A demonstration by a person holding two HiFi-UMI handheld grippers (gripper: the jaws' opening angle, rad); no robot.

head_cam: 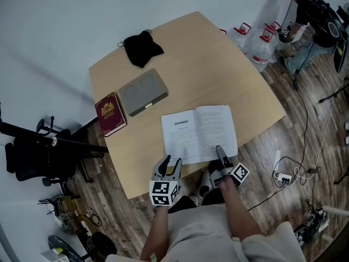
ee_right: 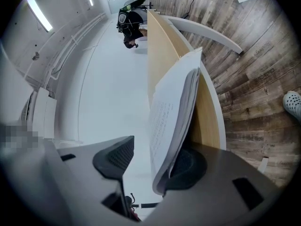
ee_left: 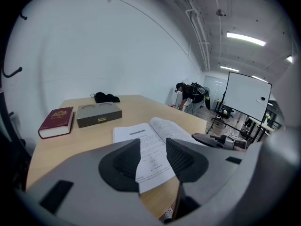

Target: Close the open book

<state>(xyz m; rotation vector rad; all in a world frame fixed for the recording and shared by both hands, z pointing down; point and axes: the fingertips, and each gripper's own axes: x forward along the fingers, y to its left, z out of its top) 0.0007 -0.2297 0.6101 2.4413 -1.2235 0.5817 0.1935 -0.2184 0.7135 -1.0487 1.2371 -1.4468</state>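
White wall (head_cam: 54,15), wood-plank floor (head_cam: 122,217), pale wooden table (head_cam: 218,64), black chair (head_cam: 32,157), ceiling strip light (ee_left: 244,38), whiteboard (ee_left: 247,95)

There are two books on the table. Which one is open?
The white book is the open one, lying flat with its printed pages showing. The dark red book beside the grey box is shut, cover up.

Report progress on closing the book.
Done: nothing, the book lies open on the table. In hand: the right gripper has the right-hand pages between its jaws, not yet clamped; the left gripper hovers open, empty. Left: lift those pages and fold them over.
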